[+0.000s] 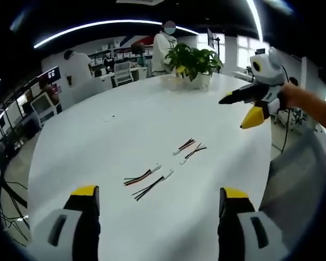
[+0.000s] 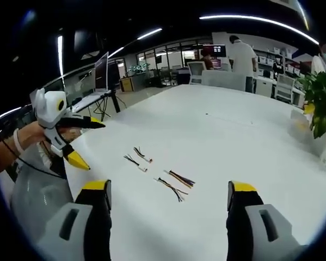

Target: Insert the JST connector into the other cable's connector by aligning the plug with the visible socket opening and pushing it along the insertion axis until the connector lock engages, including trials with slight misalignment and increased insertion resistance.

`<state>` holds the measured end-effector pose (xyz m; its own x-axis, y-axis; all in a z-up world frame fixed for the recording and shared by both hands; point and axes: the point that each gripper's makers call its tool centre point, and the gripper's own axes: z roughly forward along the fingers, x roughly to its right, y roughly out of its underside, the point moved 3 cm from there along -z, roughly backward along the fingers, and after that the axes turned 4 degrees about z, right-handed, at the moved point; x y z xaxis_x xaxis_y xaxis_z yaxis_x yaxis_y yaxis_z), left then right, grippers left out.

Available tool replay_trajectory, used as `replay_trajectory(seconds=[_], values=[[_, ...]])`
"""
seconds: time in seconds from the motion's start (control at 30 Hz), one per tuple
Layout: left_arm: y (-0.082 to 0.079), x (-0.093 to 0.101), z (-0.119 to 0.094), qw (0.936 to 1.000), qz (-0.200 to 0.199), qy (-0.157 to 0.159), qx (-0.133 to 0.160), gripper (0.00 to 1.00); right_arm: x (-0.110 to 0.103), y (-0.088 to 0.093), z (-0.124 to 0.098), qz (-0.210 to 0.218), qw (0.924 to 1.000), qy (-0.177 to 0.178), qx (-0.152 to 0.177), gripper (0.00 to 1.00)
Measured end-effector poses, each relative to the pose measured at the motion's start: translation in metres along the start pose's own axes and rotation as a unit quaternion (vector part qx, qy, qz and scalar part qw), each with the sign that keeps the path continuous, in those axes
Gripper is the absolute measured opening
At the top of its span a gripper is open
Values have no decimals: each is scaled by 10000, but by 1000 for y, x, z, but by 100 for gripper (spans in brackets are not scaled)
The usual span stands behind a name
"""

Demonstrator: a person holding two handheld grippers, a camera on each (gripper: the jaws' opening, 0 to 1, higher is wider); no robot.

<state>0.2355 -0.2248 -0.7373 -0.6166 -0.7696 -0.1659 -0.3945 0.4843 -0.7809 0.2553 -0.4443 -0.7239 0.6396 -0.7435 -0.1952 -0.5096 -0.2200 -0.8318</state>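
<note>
On a broad white tabletop (image 1: 124,130) in an open office, seen from the left gripper view, four short wire leads lie loose near the middle. Two longer connector cables (image 1: 148,181), red-and-black with white plugs, lie side by side closest to the camera; two shorter connector leads (image 1: 189,148) lie just beyond them, apart from the first pair. The left tool (image 1: 159,198) hangs above the near edge with its yellow-tipped jaws spread wide and nothing between them. The right tool (image 1: 244,111) reaches in from the right, carried by a hand (image 1: 293,97) above the tabletop's right edge, its jaws parted and empty. A potted plant (image 1: 194,64) stands at the far rim, with a person in white (image 1: 164,48) behind it. Bare white surface surrounds the cables on every side.

From the right gripper view, the same tabletop (image 2: 233,136) stretches away to a row of desks and monitors. The longer connector cables (image 2: 175,184) lie nearer the camera, the shorter connector leads (image 2: 137,158) just to their left and farther off. The right tool (image 2: 168,198) hovers with jaws spread wide, gripping nothing. The left tool (image 2: 89,142) comes in from the left over the tabletop's edge, held by a hand (image 2: 29,138), jaws apart and empty. The potted plant (image 2: 321,103) sits at the right rim; a person in white (image 2: 241,57) stands beyond the far end.
</note>
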Motion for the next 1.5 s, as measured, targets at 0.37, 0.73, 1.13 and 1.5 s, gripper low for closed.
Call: replay_trajectory(seconds=[0.37, 0.73, 1.13, 1.5], values=[[-1, -12, 10, 10000, 24, -61, -37, 84, 5, -5, 17, -122, 9999, -96, -53, 83], [1, -20, 26, 9999, 39, 13, -166, 84, 11, -5, 32, -409, 9989, -157, -173, 79], [1, -31, 46, 9997, 45, 109, -224, 81, 15, -5, 52, -583, 9977, -261, -243, 76], [-6, -28, 60, 9994, 73, 292, -171, 79, 12, -1, 70, -929, 9937, -418, -458, 75]])
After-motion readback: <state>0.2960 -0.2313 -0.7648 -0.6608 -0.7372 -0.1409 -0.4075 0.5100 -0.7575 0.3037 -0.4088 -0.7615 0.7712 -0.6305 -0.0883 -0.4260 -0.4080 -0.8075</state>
